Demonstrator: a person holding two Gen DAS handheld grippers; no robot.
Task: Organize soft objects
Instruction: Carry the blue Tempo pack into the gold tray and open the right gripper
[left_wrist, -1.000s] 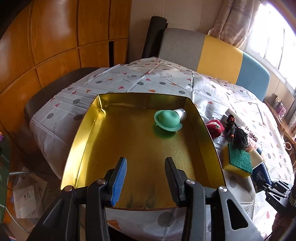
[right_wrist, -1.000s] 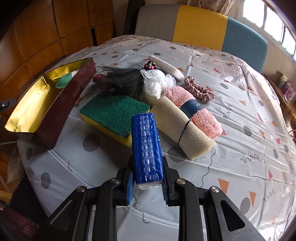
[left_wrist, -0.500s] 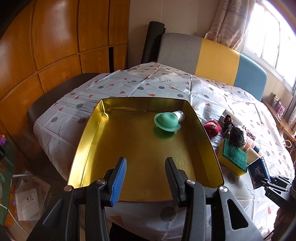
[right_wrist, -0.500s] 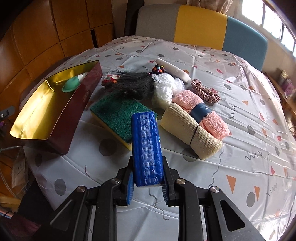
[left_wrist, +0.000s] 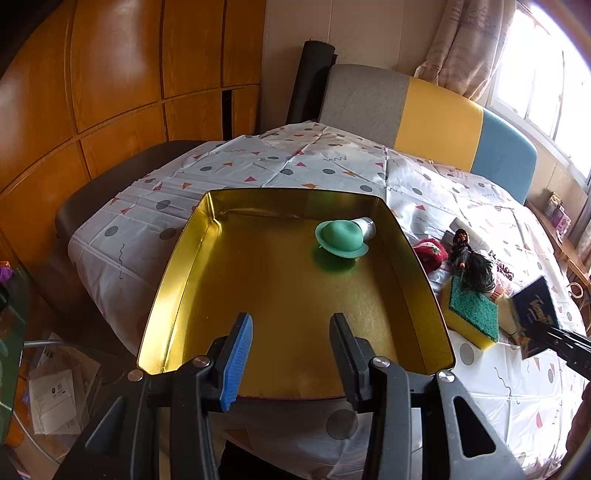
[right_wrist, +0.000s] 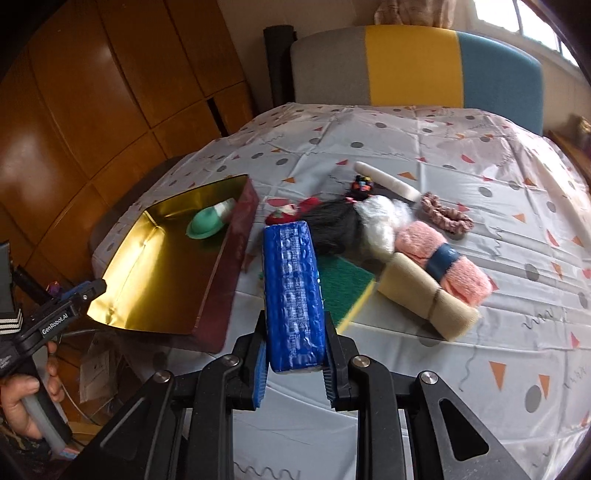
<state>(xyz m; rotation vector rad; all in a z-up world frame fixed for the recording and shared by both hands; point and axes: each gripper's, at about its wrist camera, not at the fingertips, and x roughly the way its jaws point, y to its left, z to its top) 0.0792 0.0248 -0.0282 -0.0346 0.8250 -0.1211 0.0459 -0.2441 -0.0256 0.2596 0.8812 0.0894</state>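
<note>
Since the frame a second earlier, the right claw (right_wrist: 295, 354) had lifted the blue tissue pack (right_wrist: 293, 295) off the table (right_wrist: 480, 147) and swung it toward the gold tin (right_wrist: 162, 266), which now filled more of the left of the right-wrist view. The claw was pinching the pack by its near end, the long body projecting forward over the green scouring sponge (right_wrist: 341, 288). The left claw (left_wrist: 291, 354) hung spread and empty over the near rim of the tin.

The pack looked light and yielding; its film wrapper was dimpled and probably slick, so an end grip could let it droop or slip. A hold nearer the middle would likely carry it more steadily.

Inside the tin, toward its upper right, lay a green rubber cap (left_wrist: 341, 238). On the table, right of the tin, lay a black hair tuft (right_wrist: 332, 225), a pink towel roll (right_wrist: 443, 266), a beige roll (right_wrist: 424, 295) and a pink scrunchie (right_wrist: 447, 214).

The table wore a glossy patterned cloth. Wood panelling filled the upper left; a grey, yellow and blue chair back (right_wrist: 413, 62) stood beyond the table, a window at the upper right.
</note>
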